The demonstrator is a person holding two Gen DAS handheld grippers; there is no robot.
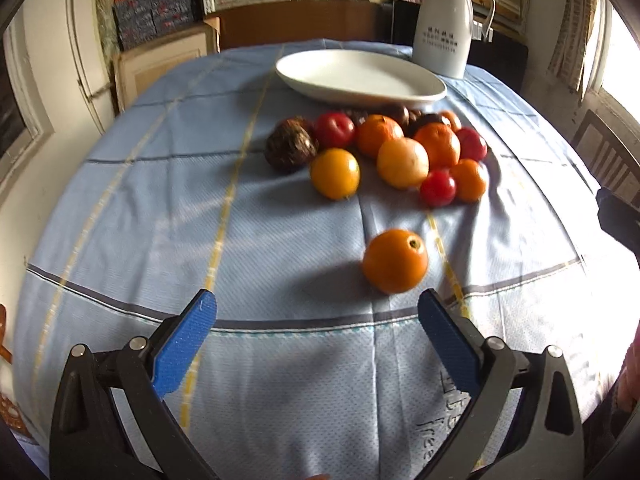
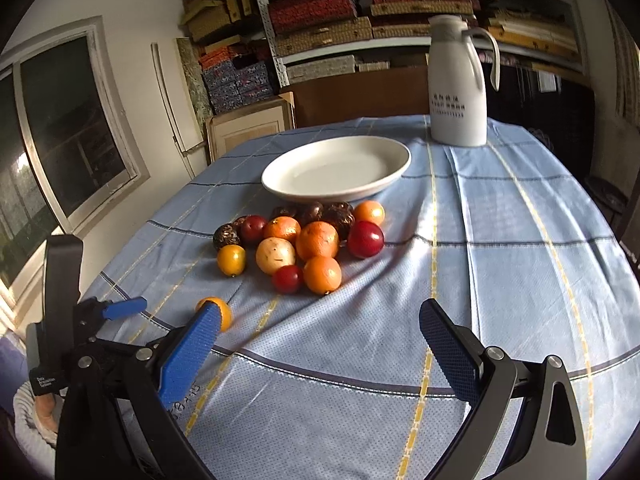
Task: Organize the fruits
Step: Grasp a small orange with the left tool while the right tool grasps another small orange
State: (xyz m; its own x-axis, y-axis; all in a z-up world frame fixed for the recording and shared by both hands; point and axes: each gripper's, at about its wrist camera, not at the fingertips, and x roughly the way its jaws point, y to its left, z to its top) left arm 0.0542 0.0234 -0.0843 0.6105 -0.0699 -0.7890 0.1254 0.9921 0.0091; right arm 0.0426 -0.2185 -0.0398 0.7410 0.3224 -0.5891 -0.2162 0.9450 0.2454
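Observation:
A pile of fruits (image 1: 400,148) lies on the blue checked tablecloth just in front of an empty white plate (image 1: 360,76): oranges, red plums, yellow fruits and dark brown ones. One orange (image 1: 395,261) lies apart, nearer to me. My left gripper (image 1: 318,312) is open and empty, just short of that orange. My right gripper (image 2: 320,320) is open and empty, short of the pile (image 2: 304,240). The lone orange (image 2: 218,312) shows partly behind its left finger. The plate (image 2: 336,172) is beyond the pile.
A white thermos jug (image 1: 444,20) stands at the back right of the table, behind the plate; it also shows in the right wrist view (image 2: 458,80). The left gripper's body (image 2: 80,312) shows at the left. Shelves of boxes fill the back wall. A chair (image 1: 608,156) stands at the right.

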